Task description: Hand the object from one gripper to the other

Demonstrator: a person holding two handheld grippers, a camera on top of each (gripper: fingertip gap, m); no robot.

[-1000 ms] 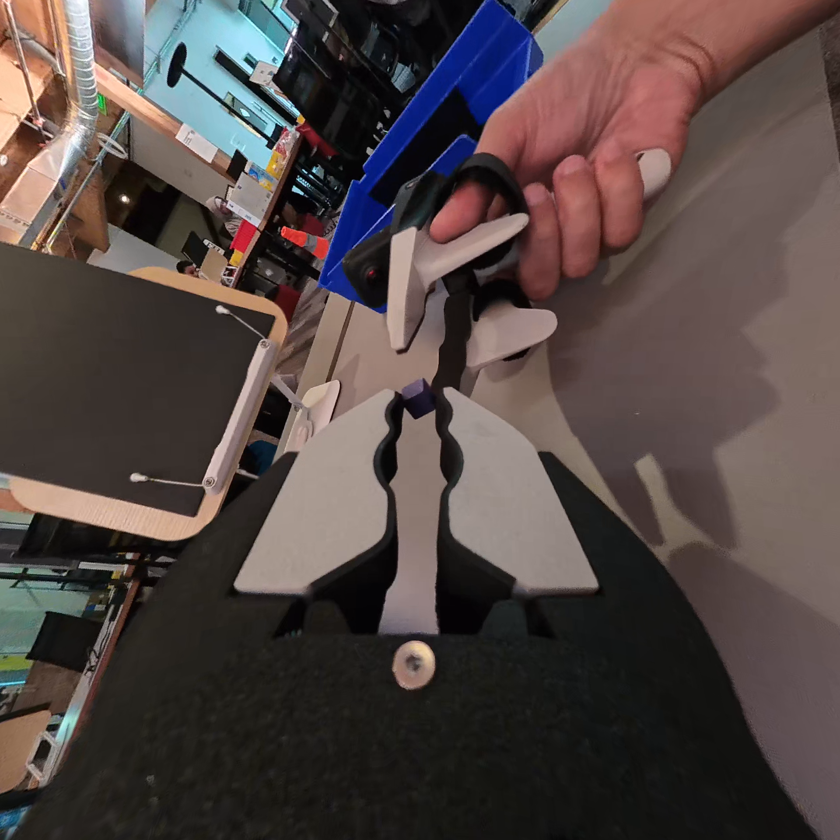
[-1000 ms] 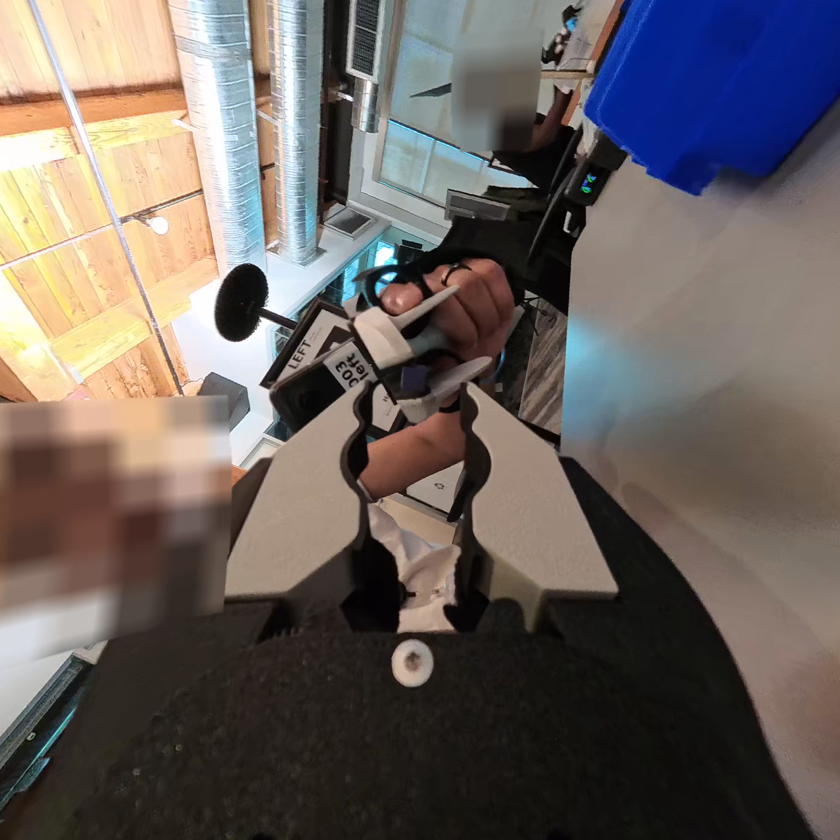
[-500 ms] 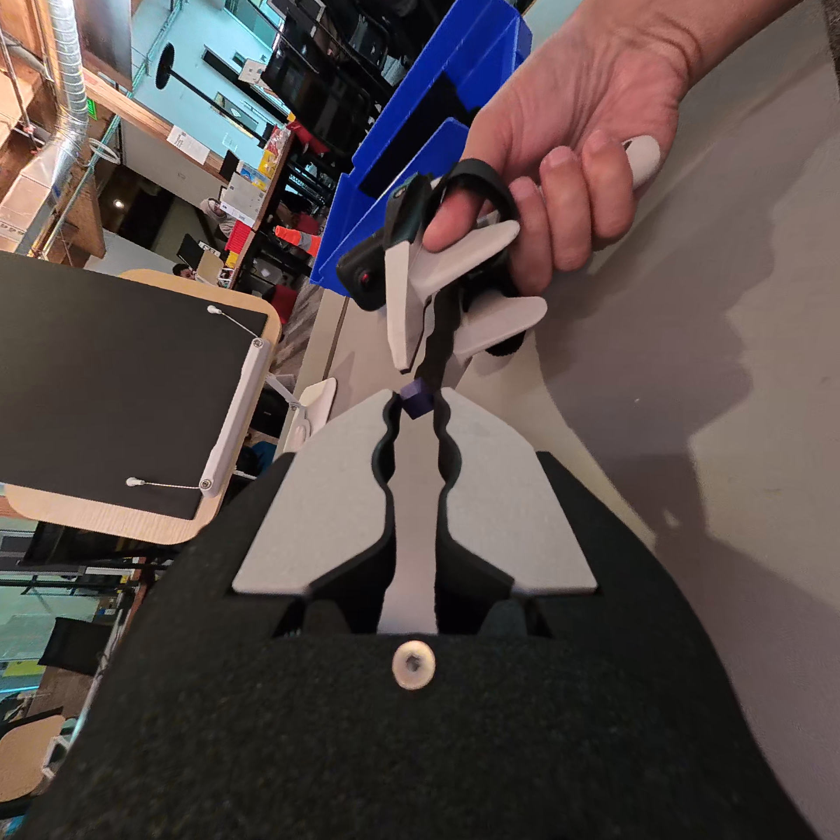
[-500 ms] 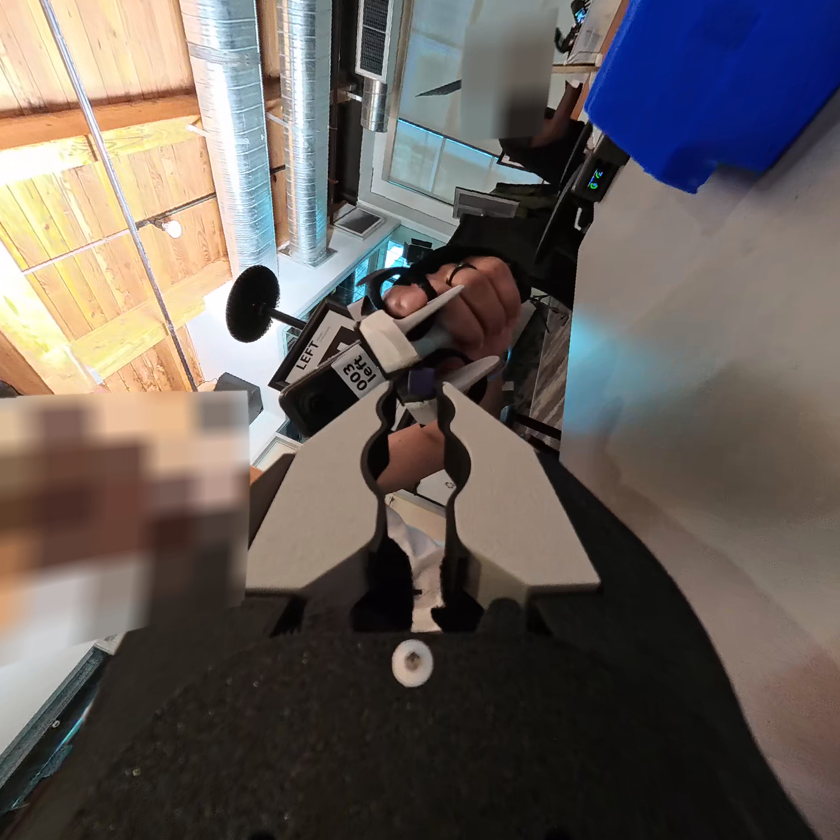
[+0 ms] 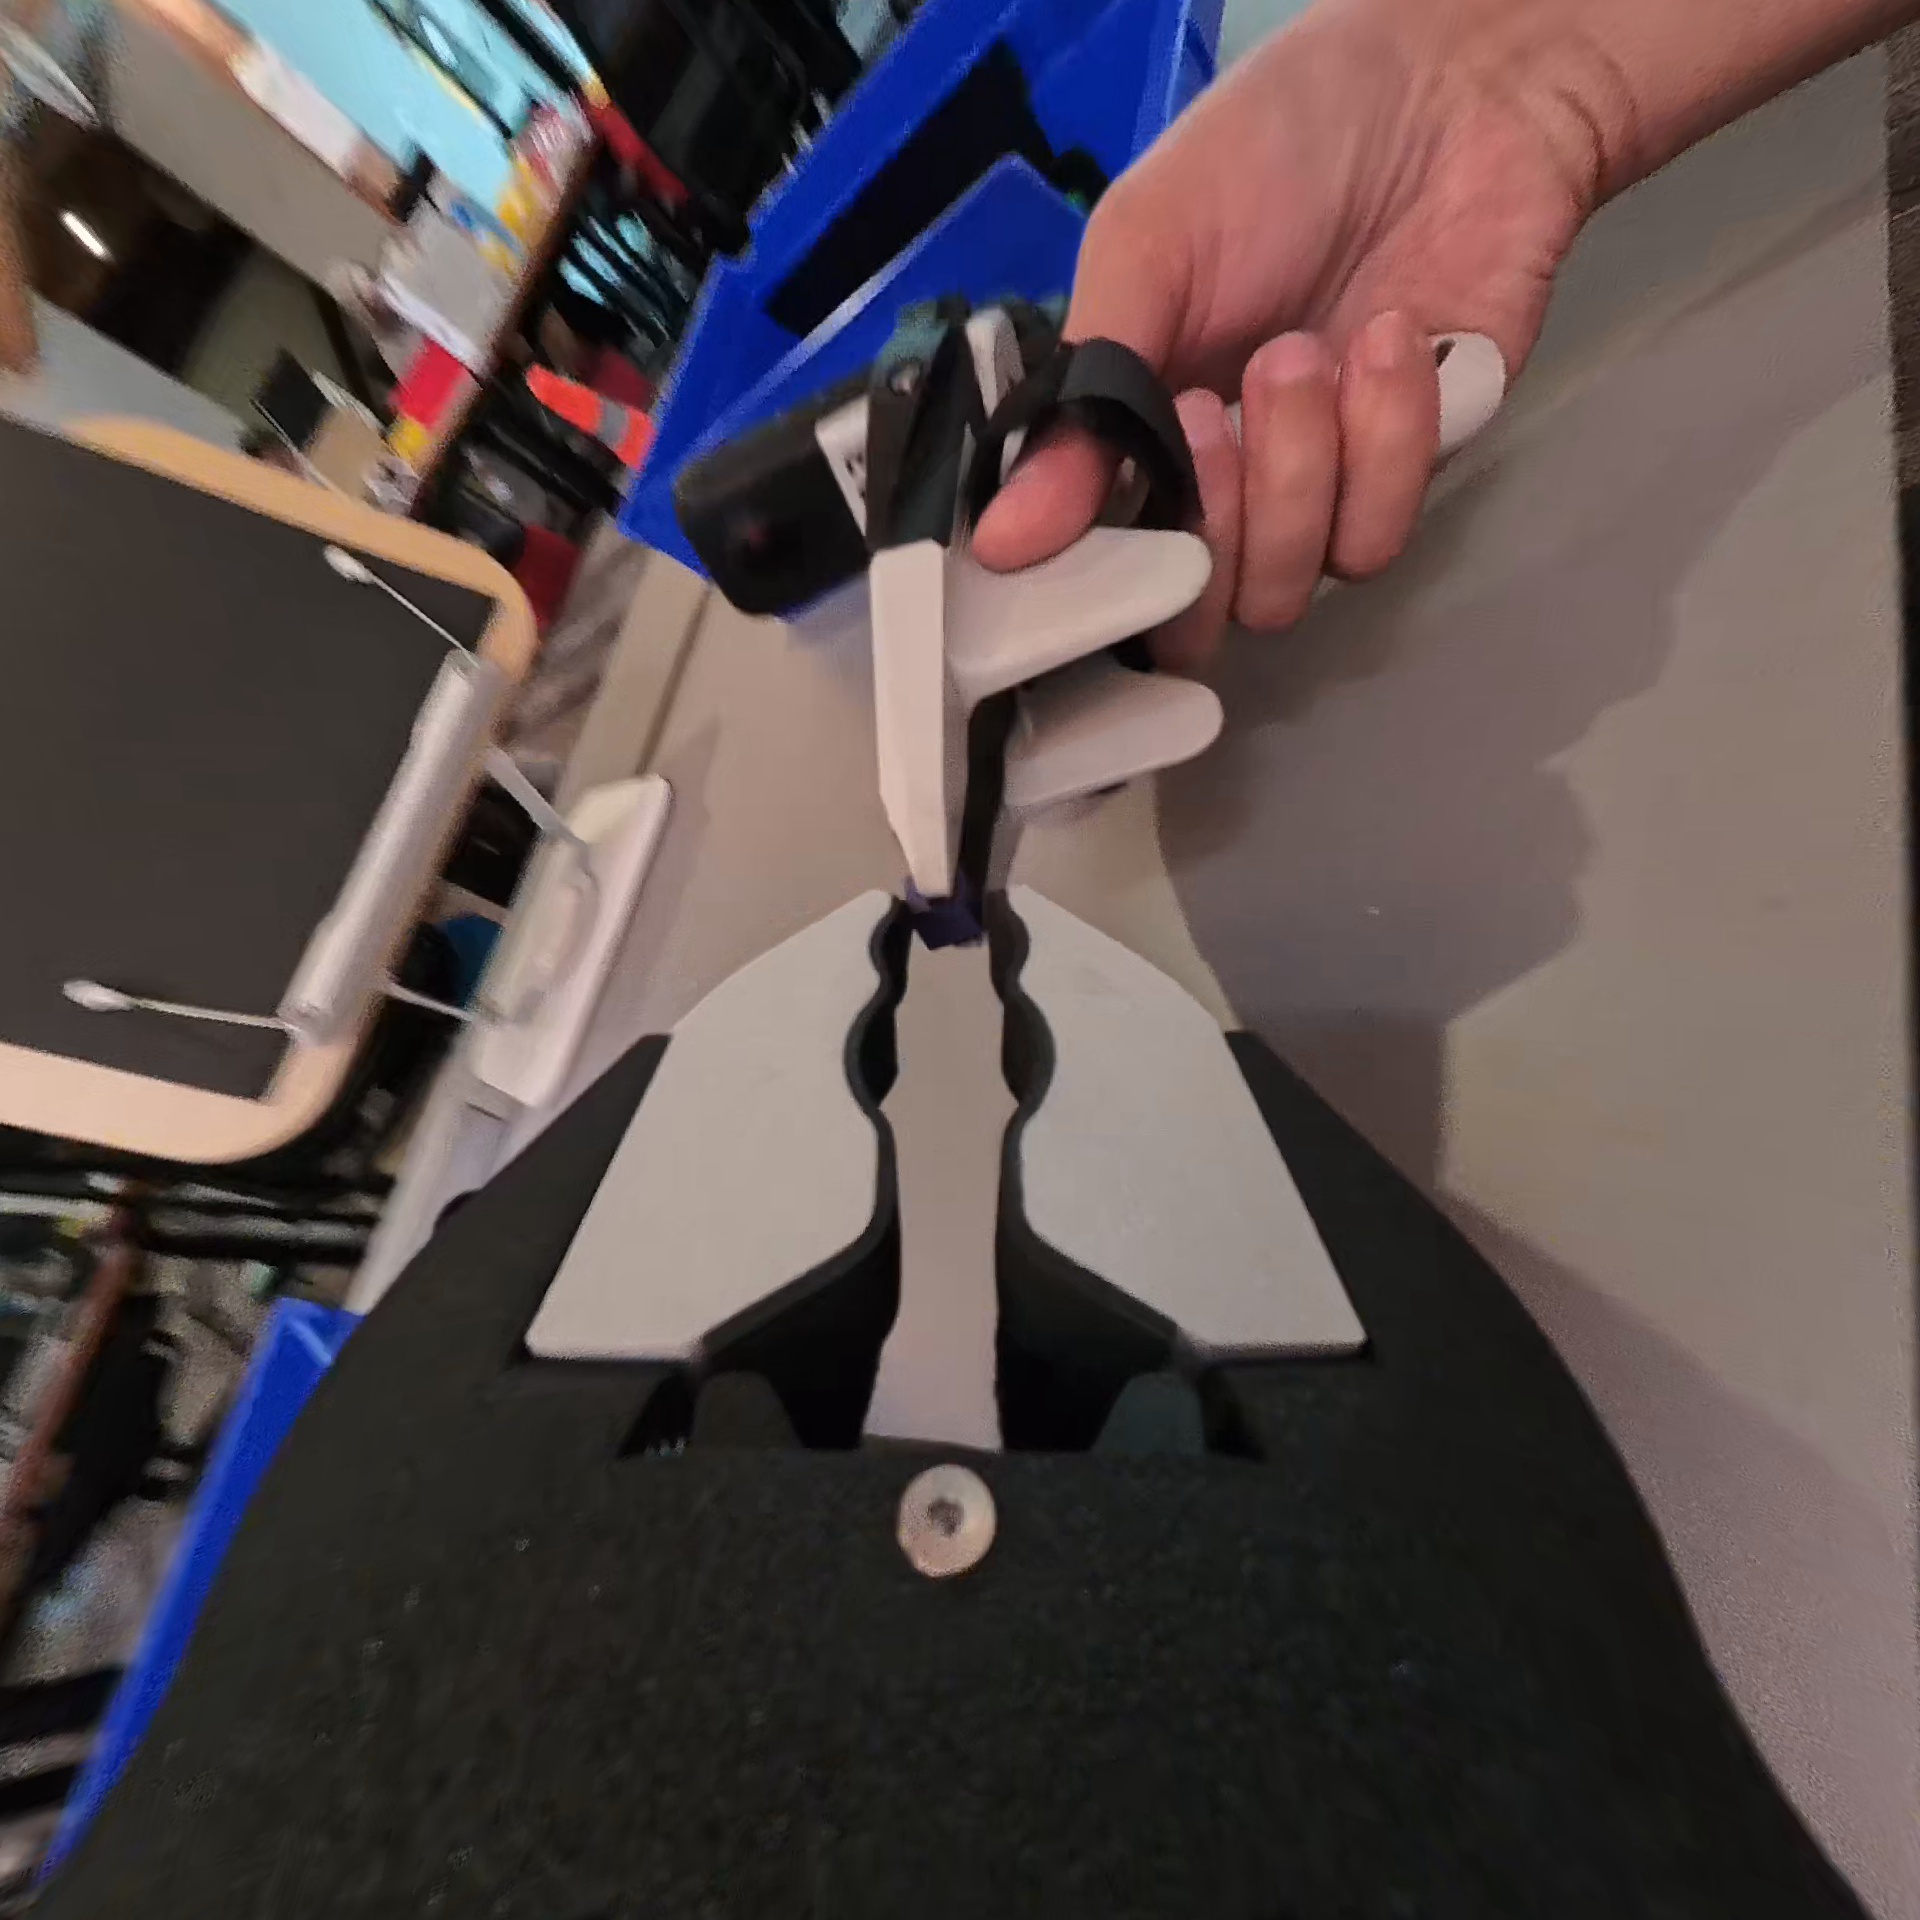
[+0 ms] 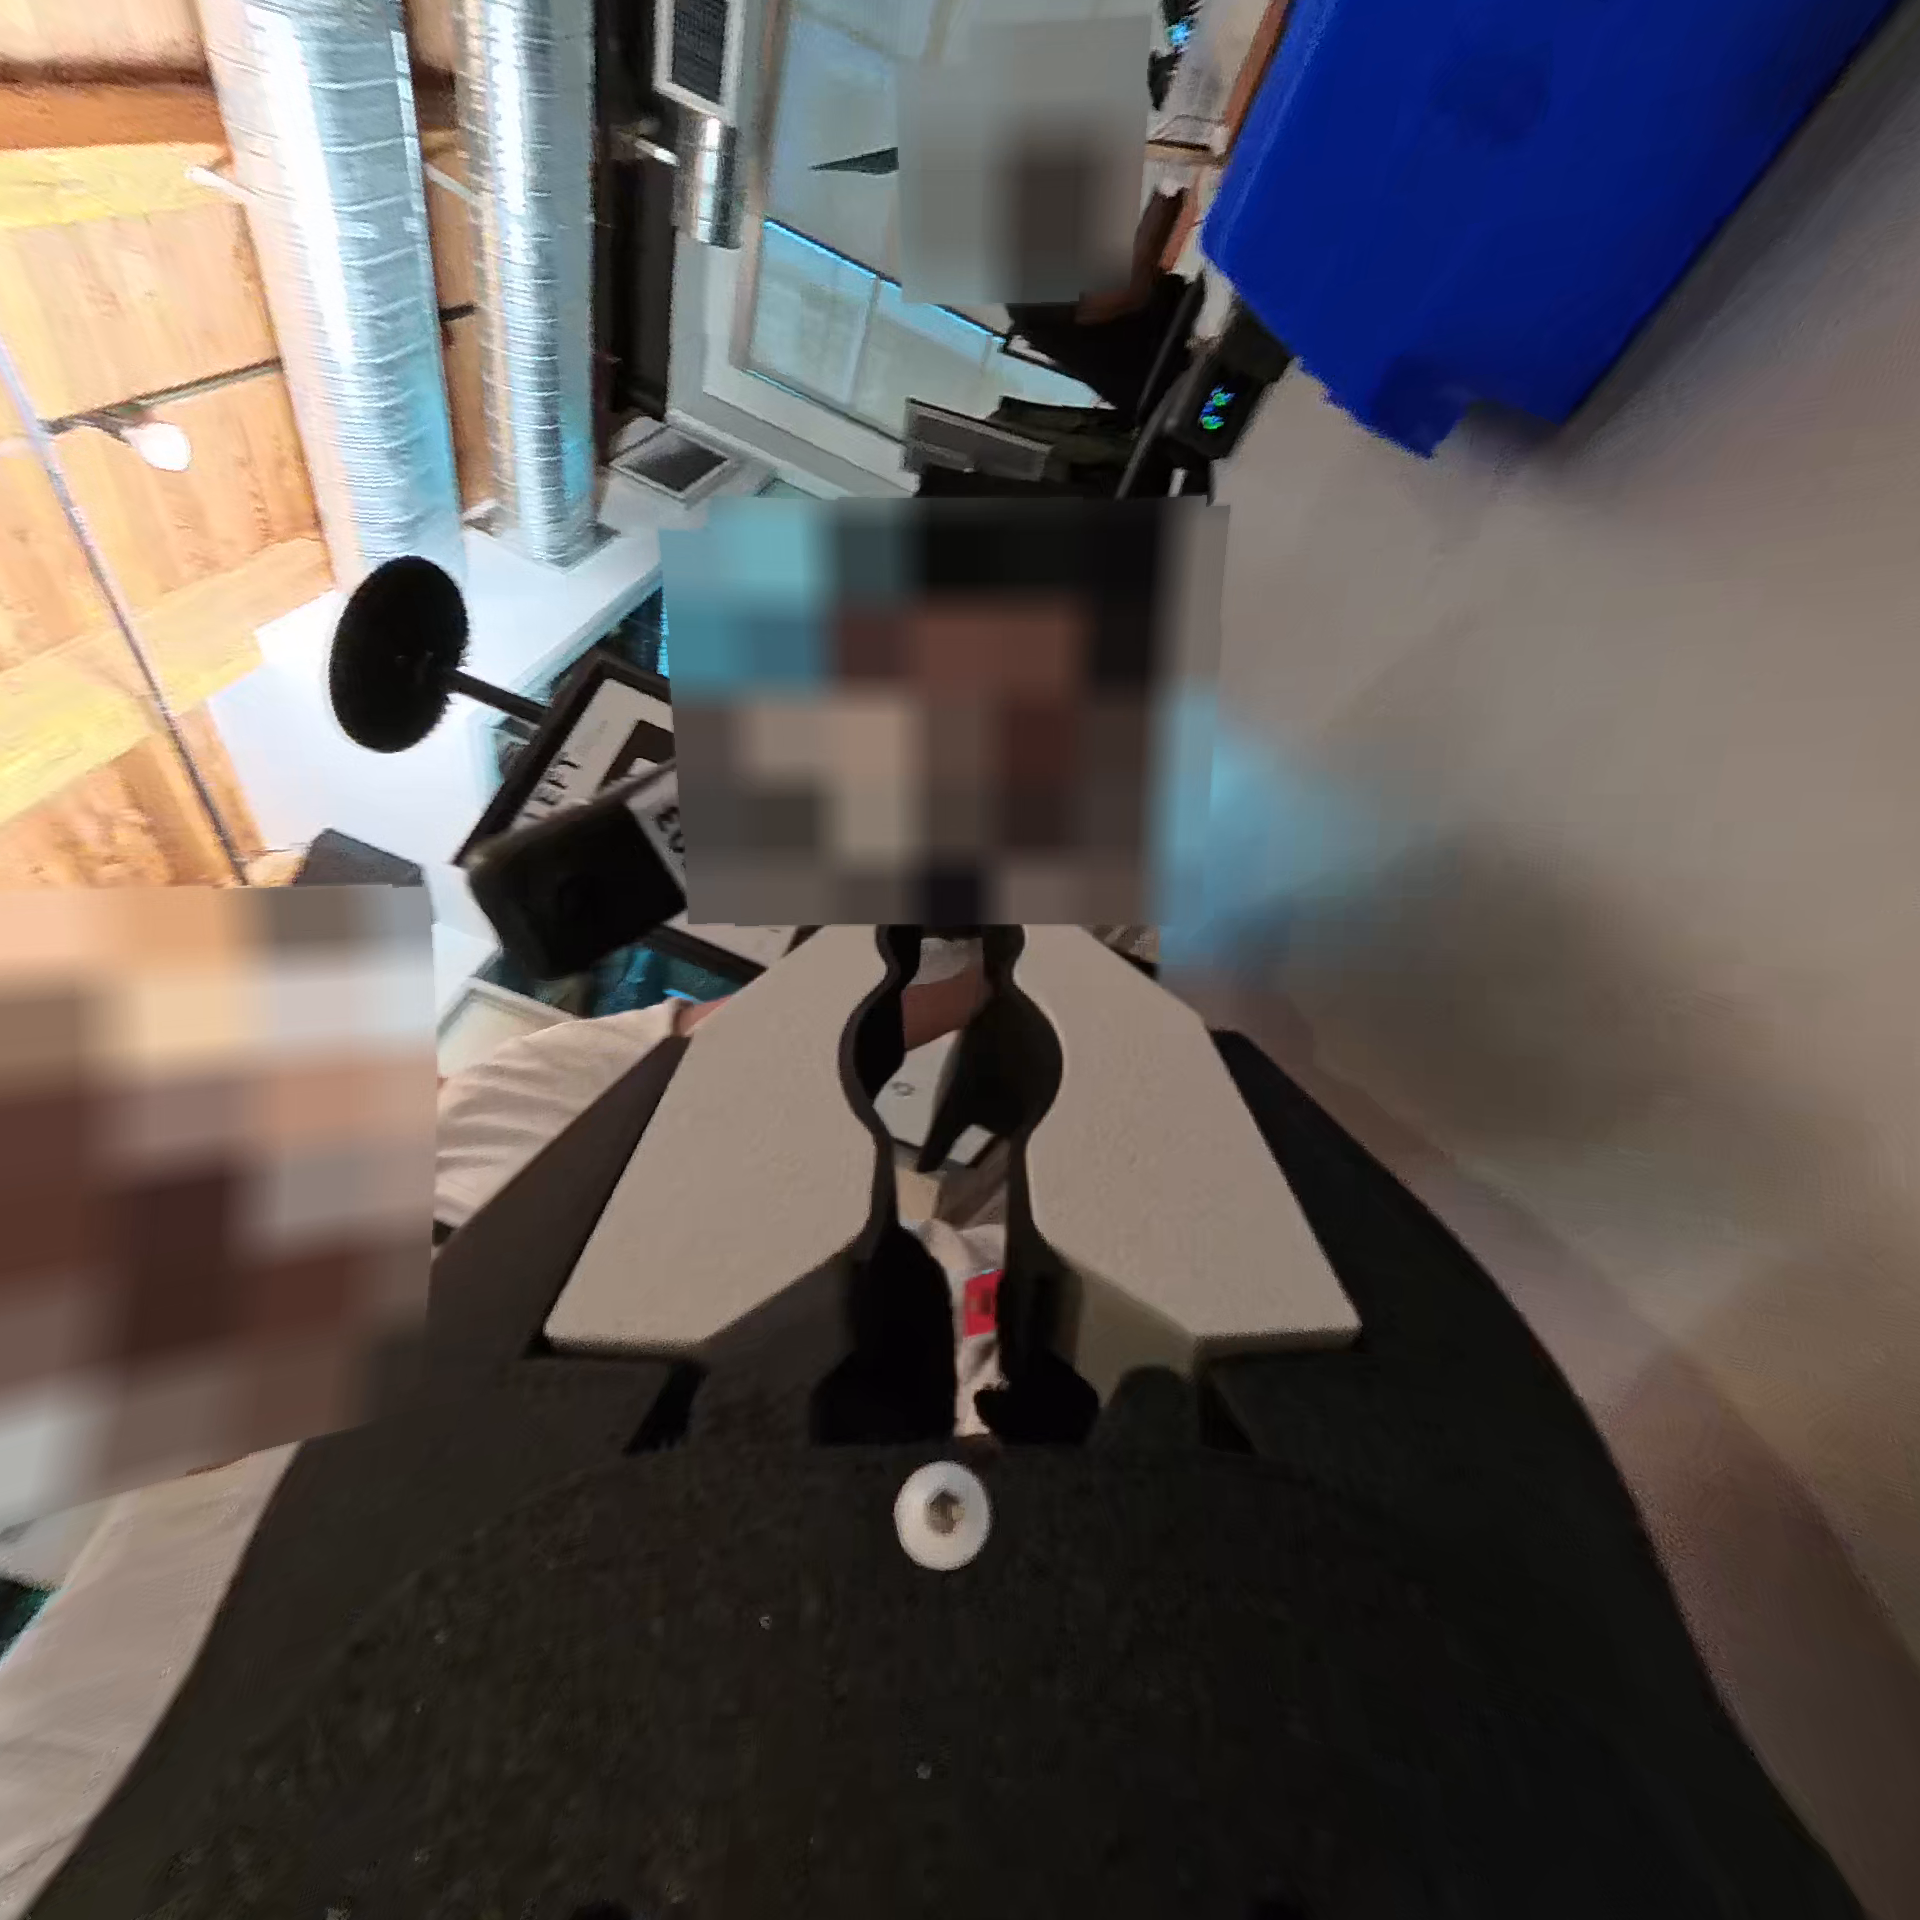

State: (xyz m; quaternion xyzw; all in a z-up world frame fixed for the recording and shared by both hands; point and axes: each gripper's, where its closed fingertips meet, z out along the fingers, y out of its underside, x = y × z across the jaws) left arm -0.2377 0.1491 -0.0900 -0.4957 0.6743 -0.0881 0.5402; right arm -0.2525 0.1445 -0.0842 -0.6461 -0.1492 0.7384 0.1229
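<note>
1. Your left gripper points across the gray table. Its two gray fingers sit close together, with only a thin gap between them.
2. A small purple block sits right between the tips of those fingers. It looks pinched there.
3. Your right gripper comes down from above in the left wrist view. Its thin white fingers are nearly together, and their tips touch the top of the purple block.
4. You cannot tell for sure from the pictures whether those white fingers have clamped the block or only touch it.
5. Your right hand holds the white handle of that gripper, with one finger through a black loop.
6. In the right wrist view, your right gripper's fingers are close together too. A blurred patch covers the spot just past their tips, so the block does not show there.
7. Blue bins stand on the far side of the table, behind the right gripper.
8. A black board with a light wood rim hangs off to the left side.
9. A blue bin also shows at the top right of the right wrist view.
</note>
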